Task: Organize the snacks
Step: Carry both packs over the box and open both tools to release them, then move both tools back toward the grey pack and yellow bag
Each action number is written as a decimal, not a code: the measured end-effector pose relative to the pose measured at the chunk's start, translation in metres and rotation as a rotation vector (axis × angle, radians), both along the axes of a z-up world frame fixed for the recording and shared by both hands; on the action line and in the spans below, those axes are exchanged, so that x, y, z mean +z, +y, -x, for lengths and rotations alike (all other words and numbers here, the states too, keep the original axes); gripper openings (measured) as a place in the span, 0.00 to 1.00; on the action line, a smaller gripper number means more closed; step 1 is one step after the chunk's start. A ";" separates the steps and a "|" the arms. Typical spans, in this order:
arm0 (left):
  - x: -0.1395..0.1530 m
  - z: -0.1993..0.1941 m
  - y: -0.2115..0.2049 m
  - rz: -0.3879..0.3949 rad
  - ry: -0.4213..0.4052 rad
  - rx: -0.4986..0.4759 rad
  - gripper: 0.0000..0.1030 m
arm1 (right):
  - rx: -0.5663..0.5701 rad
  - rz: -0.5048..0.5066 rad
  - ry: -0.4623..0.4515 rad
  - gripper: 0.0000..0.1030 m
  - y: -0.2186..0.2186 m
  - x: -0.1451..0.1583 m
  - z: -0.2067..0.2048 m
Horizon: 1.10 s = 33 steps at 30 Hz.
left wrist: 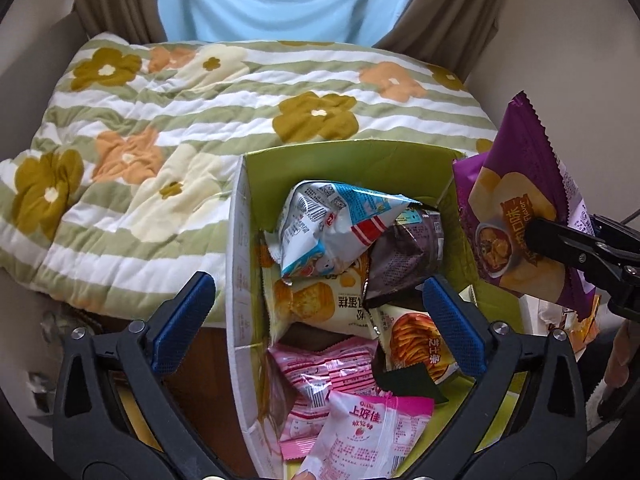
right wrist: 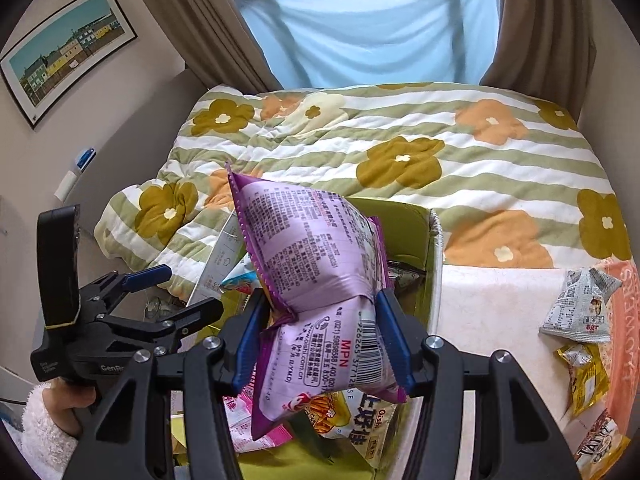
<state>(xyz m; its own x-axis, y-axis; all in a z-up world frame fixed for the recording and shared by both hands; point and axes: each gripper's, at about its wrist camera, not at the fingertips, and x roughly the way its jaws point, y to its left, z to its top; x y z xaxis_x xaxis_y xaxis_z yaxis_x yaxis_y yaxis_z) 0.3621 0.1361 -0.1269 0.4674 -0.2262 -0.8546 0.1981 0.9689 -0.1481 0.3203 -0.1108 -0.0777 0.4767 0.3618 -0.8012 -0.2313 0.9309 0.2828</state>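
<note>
A white carton with a green lining (left wrist: 352, 164) stands against the bed, holding several snack packs: a white-and-blue bag (left wrist: 320, 228), a dark brown bag (left wrist: 400, 264), a yellow cake pack (left wrist: 316, 300) and pink packs (left wrist: 320, 372). My left gripper (left wrist: 318, 320) hangs wide open over the carton with nothing pinched; its left finger is outside the carton wall. It also shows in the right wrist view as the left gripper (right wrist: 172, 292). My right gripper (right wrist: 320, 340) is shut on a purple chip bag (right wrist: 304, 248), held above the carton's (right wrist: 404, 220) right part. The purple bag (left wrist: 516, 216) shows at the right of the left wrist view.
A flowered green-striped quilt (left wrist: 200, 120) covers the bed behind the carton. Right of the carton, on a pale cloth (right wrist: 500, 308), lie loose packs: a grey-white one (right wrist: 580, 304), a yellow one (right wrist: 584, 372), another at the corner (right wrist: 600, 440). A hand in a fluffy white sleeve (right wrist: 48, 432) holds the left gripper.
</note>
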 end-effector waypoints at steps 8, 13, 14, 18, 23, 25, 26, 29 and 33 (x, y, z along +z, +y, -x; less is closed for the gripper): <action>0.000 0.016 0.013 0.002 0.007 0.047 1.00 | 0.052 0.057 -0.049 0.83 0.022 -0.007 0.011; 0.000 0.030 0.020 0.000 0.011 0.069 1.00 | 0.042 0.033 -0.032 0.84 0.017 -0.013 0.023; -0.001 0.033 0.022 0.003 0.015 0.072 1.00 | 0.036 0.026 -0.025 0.84 0.015 -0.014 0.025; 0.001 0.040 0.024 0.011 0.006 0.077 1.00 | 0.016 0.011 -0.028 0.84 0.012 -0.010 0.036; 0.013 0.047 0.018 0.022 -0.037 0.058 1.00 | -0.028 0.018 -0.064 0.84 0.000 0.002 0.051; 0.016 0.049 0.014 0.027 -0.049 0.043 1.00 | -0.054 0.025 -0.076 0.84 -0.007 0.007 0.057; 0.017 0.050 0.012 0.035 -0.053 0.031 1.00 | -0.068 0.028 -0.081 0.84 -0.010 0.008 0.060; 0.019 0.050 0.002 0.063 -0.060 -0.007 1.00 | -0.117 0.041 -0.088 0.84 -0.021 0.013 0.070; 0.023 0.051 -0.016 0.083 -0.076 -0.052 1.00 | -0.170 0.066 -0.098 0.84 -0.040 0.019 0.083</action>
<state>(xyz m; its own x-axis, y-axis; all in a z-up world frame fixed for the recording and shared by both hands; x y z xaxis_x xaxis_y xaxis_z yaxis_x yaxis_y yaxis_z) 0.3112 0.1200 -0.1038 0.5156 -0.3204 -0.7947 0.2613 0.9421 -0.2103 0.2371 -0.1509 -0.0585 0.6037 0.2175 -0.7670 -0.0923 0.9747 0.2038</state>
